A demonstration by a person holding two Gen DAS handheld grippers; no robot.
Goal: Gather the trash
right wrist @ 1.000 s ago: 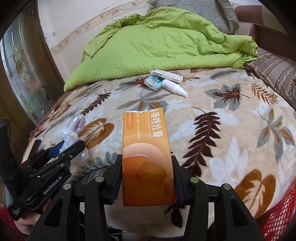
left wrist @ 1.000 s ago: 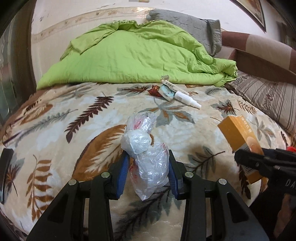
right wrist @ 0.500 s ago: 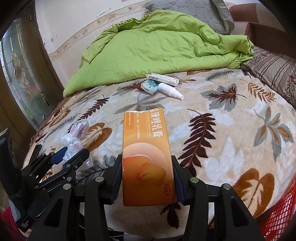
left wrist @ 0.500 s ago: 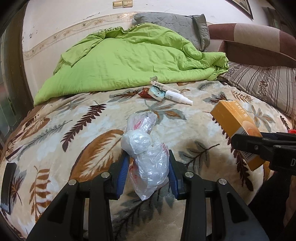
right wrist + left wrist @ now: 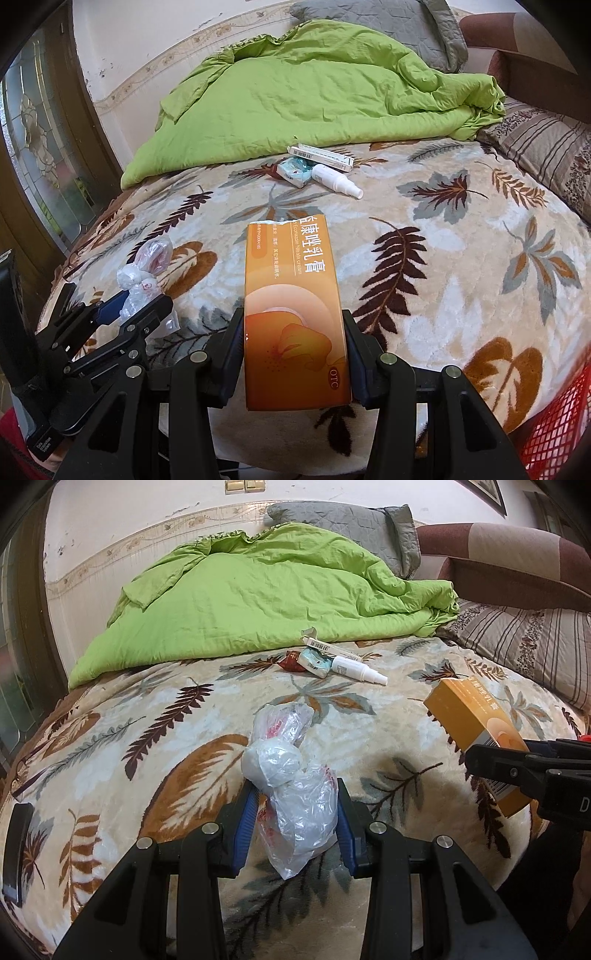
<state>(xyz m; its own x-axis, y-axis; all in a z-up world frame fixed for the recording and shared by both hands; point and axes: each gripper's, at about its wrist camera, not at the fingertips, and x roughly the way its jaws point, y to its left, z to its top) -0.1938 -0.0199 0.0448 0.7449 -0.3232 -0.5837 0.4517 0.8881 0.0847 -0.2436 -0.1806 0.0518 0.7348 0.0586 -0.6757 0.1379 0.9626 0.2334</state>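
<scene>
Four bits of litter lie beside the green quilt (image 5: 266, 602) on the bed (image 5: 461, 280): a white spray bottle (image 5: 356, 668), a slim white carton (image 5: 327, 647), a teal packet (image 5: 314, 661) and a red wrapper (image 5: 291, 661). Nearer us than the quilt, our left gripper (image 5: 295, 808) has its jaws clenched on a crumpled plastic bag (image 5: 291, 775); our right gripper (image 5: 295, 354) grasps an orange box (image 5: 293, 306) lengthwise. Open blanket lies between quilt and grippers; a red mesh basket (image 5: 554, 435) shows at the bed's near edge.
</scene>
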